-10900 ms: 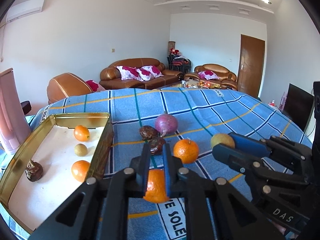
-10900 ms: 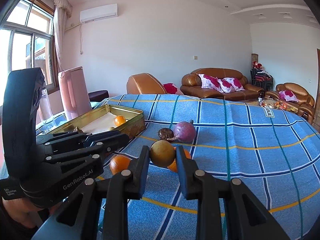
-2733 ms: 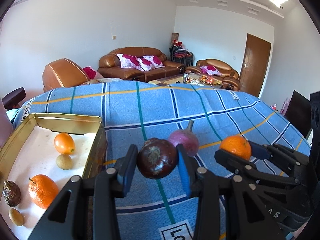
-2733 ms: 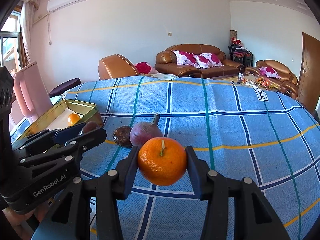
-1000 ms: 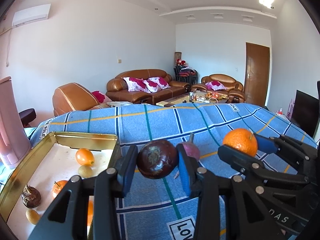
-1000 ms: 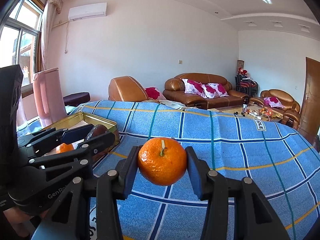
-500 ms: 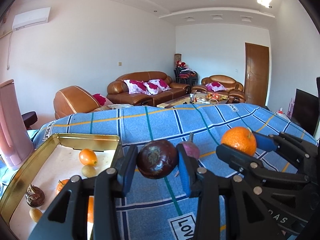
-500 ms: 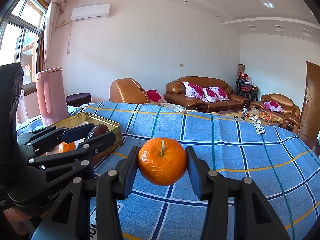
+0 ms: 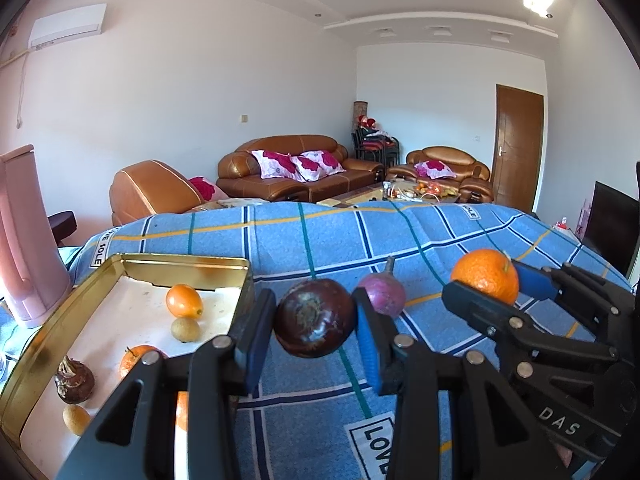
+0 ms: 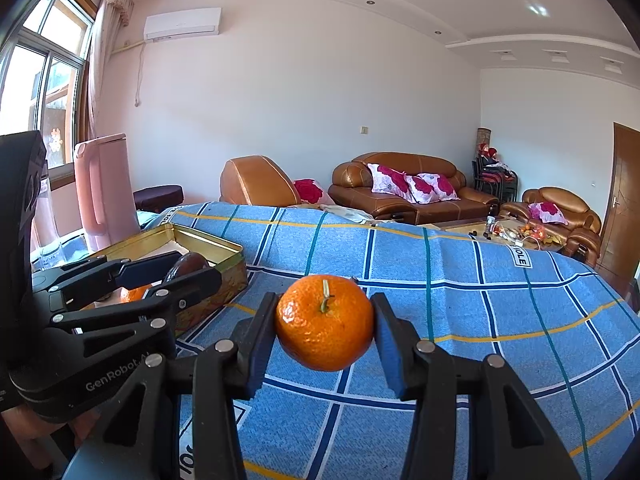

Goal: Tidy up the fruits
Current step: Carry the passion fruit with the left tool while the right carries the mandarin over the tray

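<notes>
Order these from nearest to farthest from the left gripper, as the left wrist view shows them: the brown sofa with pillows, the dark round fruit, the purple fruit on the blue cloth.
1. The dark round fruit: clamped between the fingers of the left gripper.
2. The purple fruit: on the blue cloth, just behind the gripper, slightly right.
3. The brown sofa: against the far wall.

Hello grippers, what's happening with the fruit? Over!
Left gripper shut on dark purple fruit. Right gripper shut on orange. Both held above the blue cloth; gold tray nearby, nothing in the way.
</notes>
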Tool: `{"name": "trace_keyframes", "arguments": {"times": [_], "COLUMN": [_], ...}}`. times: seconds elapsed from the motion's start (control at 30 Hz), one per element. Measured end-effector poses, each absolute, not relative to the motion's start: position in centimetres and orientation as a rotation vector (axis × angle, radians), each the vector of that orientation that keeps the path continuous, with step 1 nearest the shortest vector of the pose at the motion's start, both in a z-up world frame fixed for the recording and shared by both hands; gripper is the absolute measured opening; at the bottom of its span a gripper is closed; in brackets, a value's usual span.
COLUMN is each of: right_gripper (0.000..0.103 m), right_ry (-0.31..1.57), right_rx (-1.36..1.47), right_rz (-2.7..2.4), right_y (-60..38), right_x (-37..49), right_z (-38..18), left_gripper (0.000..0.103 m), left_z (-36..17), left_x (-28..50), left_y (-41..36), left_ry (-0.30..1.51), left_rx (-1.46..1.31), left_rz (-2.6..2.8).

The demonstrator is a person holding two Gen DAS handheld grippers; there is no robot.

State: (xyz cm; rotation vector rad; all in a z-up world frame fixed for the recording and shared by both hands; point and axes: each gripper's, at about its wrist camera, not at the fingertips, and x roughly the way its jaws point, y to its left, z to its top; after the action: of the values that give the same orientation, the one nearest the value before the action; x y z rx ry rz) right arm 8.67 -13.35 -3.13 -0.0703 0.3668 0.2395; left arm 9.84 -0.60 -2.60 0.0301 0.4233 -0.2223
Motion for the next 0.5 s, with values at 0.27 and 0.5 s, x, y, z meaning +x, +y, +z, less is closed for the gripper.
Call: {"name": "trace_keyframes", "arguments": {"times": [0.27, 0.5], "right_gripper": [0.048, 0.048], "right_ry": [0.369, 0.374], "right_rx": [-0.07, -0.074], "right_rz": [0.254, 0.278], "right_y": [-13.0, -12.0], "right_x": [8.6, 8.3], "right_z": [-3.1, -3.2], "left_gripper": [0.04, 0.04], "left_z": [-2.4, -2.0], "left_x": [9.6, 9.1], "left_y": [0.0, 1.1], "left_ry": [0.43, 0.426], "left_rx": [0.014, 0.0], "left_rz": [-0.218, -0.198]}}
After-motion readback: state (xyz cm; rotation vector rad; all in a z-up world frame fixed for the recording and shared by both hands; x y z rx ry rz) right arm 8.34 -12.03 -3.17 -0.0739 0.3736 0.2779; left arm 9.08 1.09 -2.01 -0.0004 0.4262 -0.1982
